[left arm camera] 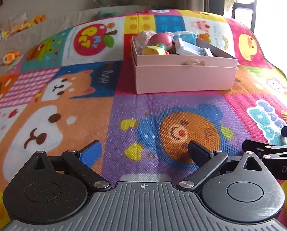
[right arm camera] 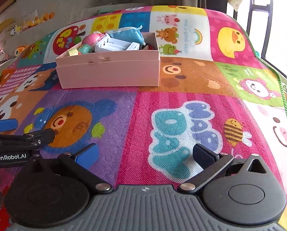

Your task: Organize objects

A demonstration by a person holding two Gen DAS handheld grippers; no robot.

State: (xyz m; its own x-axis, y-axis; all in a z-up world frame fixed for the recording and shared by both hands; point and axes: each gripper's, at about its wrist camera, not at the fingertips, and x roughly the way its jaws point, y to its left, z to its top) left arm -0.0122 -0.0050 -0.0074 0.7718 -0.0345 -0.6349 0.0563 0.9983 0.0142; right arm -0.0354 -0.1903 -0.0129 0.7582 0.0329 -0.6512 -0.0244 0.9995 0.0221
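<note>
On the woven cartoon-print play mat [left arm camera: 124,115], seen from my left wrist camera, a pale pink cardboard box [left arm camera: 183,77] sits ahead with nothing between it and my left gripper [left arm camera: 145,152], whose jaws stand wide apart and empty. The box holds a pink ball-shaped toy [left arm camera: 159,39], a yellow tape roll [left arm camera: 153,50], a blue pouch [left arm camera: 187,36] and a white plastic case [left arm camera: 191,49]. Plush toys [left arm camera: 11,56] line the far left edge. From the right wrist camera, my right gripper [right arm camera: 145,155] is likewise fully spread, holding nothing; the box lies ahead-left, and only here a small red-and-black item shows in its right end, too small to identify.
</note>
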